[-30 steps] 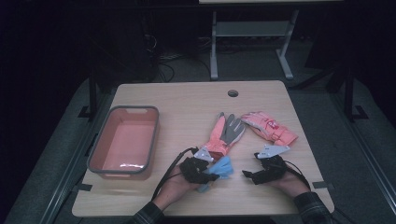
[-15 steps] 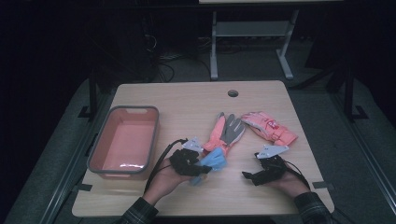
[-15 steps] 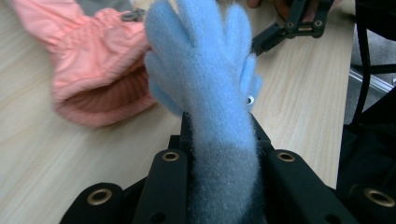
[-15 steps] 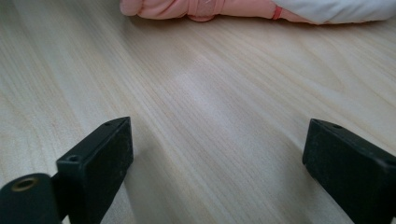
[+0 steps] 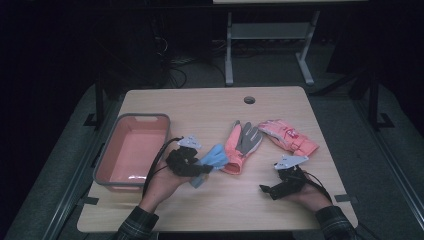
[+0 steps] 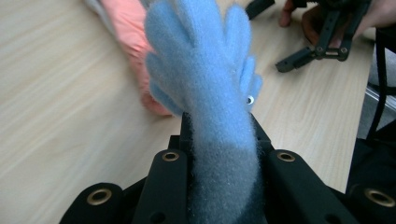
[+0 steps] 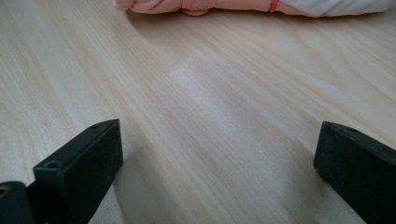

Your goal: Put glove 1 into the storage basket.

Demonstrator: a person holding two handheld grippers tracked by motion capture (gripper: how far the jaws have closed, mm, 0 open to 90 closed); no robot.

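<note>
The left gripper (image 6: 219,154) has its two black jaws pinched on the cuff end of a blue fleece glove (image 6: 205,70), the fabric squeezed tight between them and the glove's fingers fanning out ahead of the jaws, clear of the wood. In the high view this left gripper (image 5: 192,167) sits near the table's front edge, just beside the right wall of the pink bin (image 5: 102,160), with the blue fleece glove (image 5: 212,159) trailing from it toward the middle of the table (image 5: 200,107).

The right gripper (image 7: 215,154) has been opening its jaws, and they now stand spread wide with nothing but bare wood between them. In the high view the right gripper (image 5: 272,189) rests low over the table toward the front right corner, well apart from the bin.

As for progress, I judge the work to be sorting the gloves into the bin, and it is at an early point. The bin appears to hold nothing yet. One glove is lifted and on the bin's side of the table but not over its rim. Two more lie untouched: an orange and grey glove (image 5: 242,145) in the middle of the table, its cuff end close to the blue one, and a pink glove (image 5: 287,136) beyond the right gripper, toward the right edge. So what is left, as I read it, is carrying the blue glove over the bin's wall and letting it go, then picking up the other two in turn.
</note>
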